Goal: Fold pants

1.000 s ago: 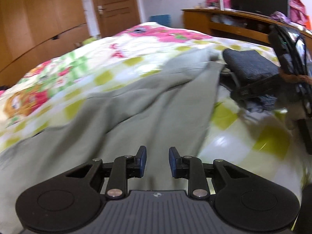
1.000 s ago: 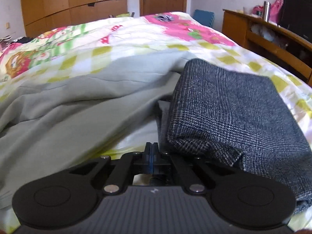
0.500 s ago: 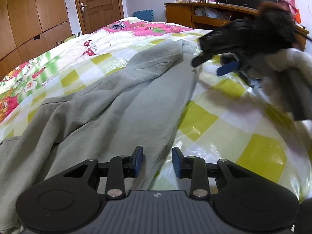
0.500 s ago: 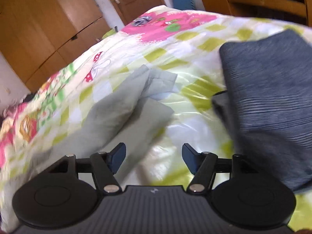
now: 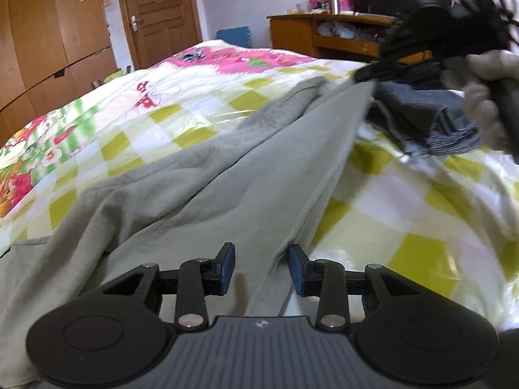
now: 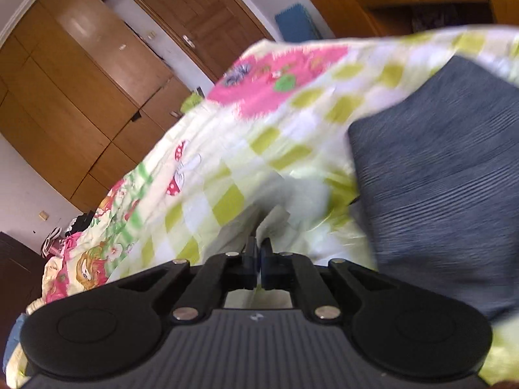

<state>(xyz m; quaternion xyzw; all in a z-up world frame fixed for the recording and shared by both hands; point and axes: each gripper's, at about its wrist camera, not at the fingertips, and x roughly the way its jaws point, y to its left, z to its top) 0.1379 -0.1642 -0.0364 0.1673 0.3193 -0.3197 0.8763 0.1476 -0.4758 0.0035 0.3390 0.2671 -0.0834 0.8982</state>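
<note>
Grey pants [image 5: 253, 175]: soft, limp; best taken at hems.
Right gripper [image 6: 258, 259]: clamped on hem beside folded dark garment [image 6: 447, 175].
Left gripper [image 5: 262, 267]: fingers apart over leg edge.

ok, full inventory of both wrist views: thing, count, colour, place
grey-green pants: 1, spread on the bed, left of centre
folded dark pants: 1, grey-blue, on the bed, right side
bedspread: 1, yellow-green check with pink cartoon prints
door: 1, brown, far wall
wardrobe: 1, brown, left
desk: 1, brown, far right
foam mat: 1, blue, against the wall
left gripper: open, over the pants' edge
right gripper: shut on a pants corner
</note>
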